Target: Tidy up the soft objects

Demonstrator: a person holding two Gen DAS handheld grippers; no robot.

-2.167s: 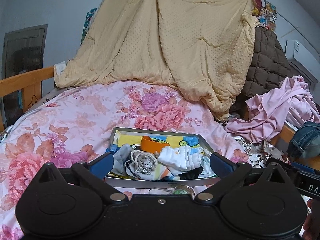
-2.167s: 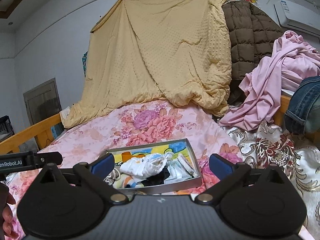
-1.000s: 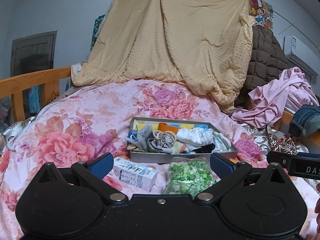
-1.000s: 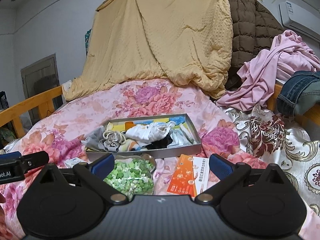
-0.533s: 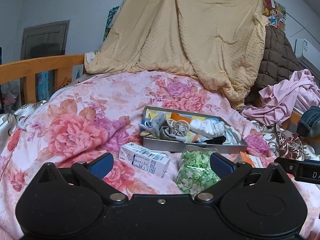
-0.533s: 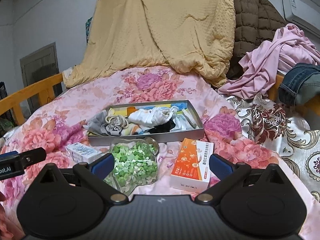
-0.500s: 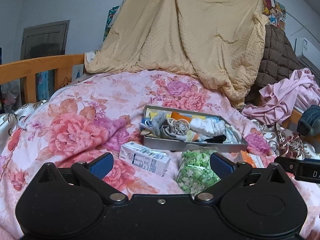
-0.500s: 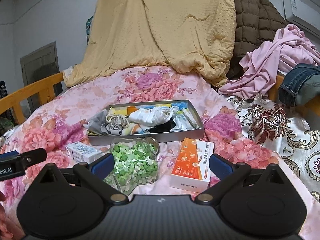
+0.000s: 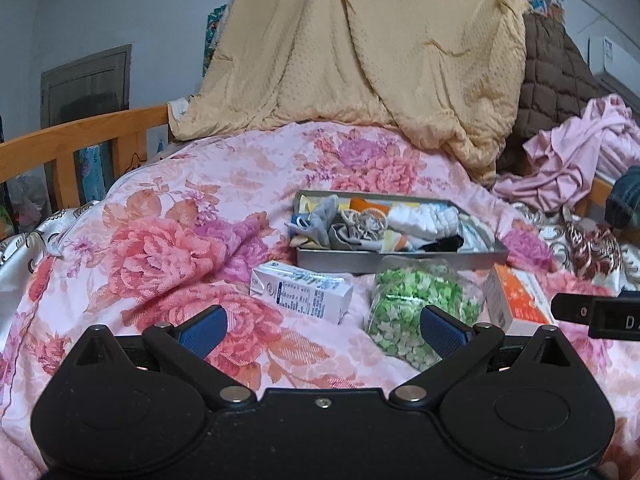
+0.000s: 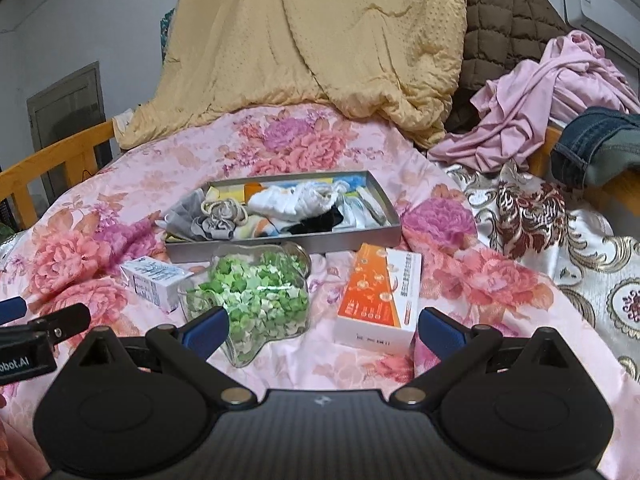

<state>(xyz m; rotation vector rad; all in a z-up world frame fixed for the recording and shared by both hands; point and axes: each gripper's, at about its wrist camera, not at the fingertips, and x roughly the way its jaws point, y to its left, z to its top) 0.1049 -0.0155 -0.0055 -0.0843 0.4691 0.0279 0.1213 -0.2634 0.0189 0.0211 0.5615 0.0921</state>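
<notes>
A grey metal tray (image 9: 400, 261) (image 10: 280, 243) lies on the floral bedspread, piled with small soft items: a white sock bundle (image 9: 428, 218) (image 10: 296, 200), a grey-and-beige rolled sock (image 9: 362, 222) (image 10: 222, 216), a black piece (image 10: 320, 222) and an orange piece (image 9: 362, 203). My left gripper (image 9: 320, 326) hangs open over the bedspread, well short of the tray. Farther right, my right gripper (image 10: 322, 326) is open too, with nothing between its fingers.
In front of the tray lie a white carton (image 9: 302, 290) (image 10: 154, 278), a clear jar of green paper stars (image 9: 420, 304) (image 10: 256, 296) and an orange-and-white box (image 9: 516, 300) (image 10: 380, 296). A beige quilt (image 9: 360, 60), pink clothes (image 10: 540, 100), jeans (image 10: 596, 144) and a wooden bed rail (image 9: 80, 136) surround the bed.
Both grippers have drawn back from the tray and to the left, so the carton, the star jar and the orange box have come into view. Both stay open.
</notes>
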